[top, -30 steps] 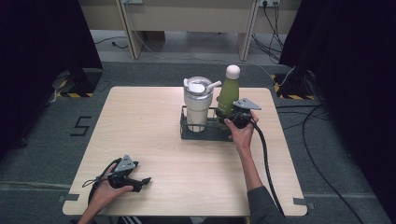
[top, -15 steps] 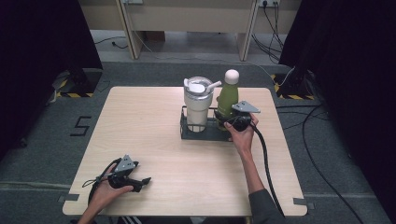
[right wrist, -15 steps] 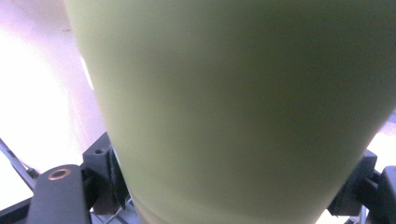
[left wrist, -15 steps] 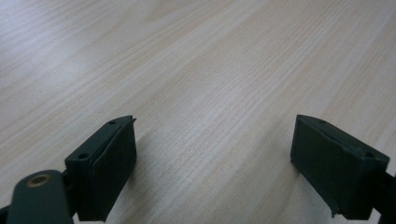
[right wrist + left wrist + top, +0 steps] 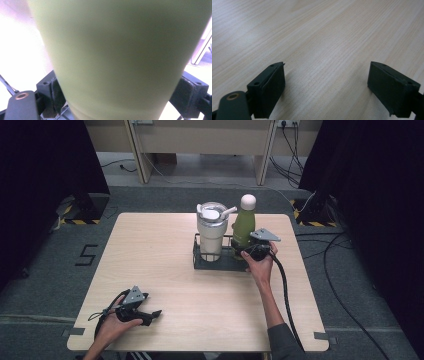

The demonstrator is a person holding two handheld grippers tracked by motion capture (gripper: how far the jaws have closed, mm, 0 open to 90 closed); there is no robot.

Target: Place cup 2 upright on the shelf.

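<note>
Bottle [image 5: 243, 226] time: my right tool [image 5: 250, 253] is up against the green bottle, which stands upright in the right-hand compartment of the black wire caddy [image 5: 200, 262]. The caddy is near the far edge of the worktop [image 5: 165, 270], a bit right of the middle. In the right gripper view the green bottle [image 5: 112, 57] sits squarely between my two black pads [image 5: 186, 93], one on each side of its body. The jaws have just been opening, and there looks to be a sliver of a gap at the pads now, so I'd call it loosened around the bottle rather than clamped. It's close and blurry though, so I can't swear there's no contact on either side.

Next to the bottle, in the left compartment of the caddy, there's a white tumbler [image 5: 212, 232] with a clear lid and a straw poking toward the bottle. The two stand just beside each other.

My left tool [image 5: 150, 316] is way off by the near left corner of the worktop, lying on the wood with my left hand [image 5: 112, 327] around it. In the left gripper view its pads [image 5: 272, 87] stand wide apart with bare wood grain between them, holding nothing.
</note>
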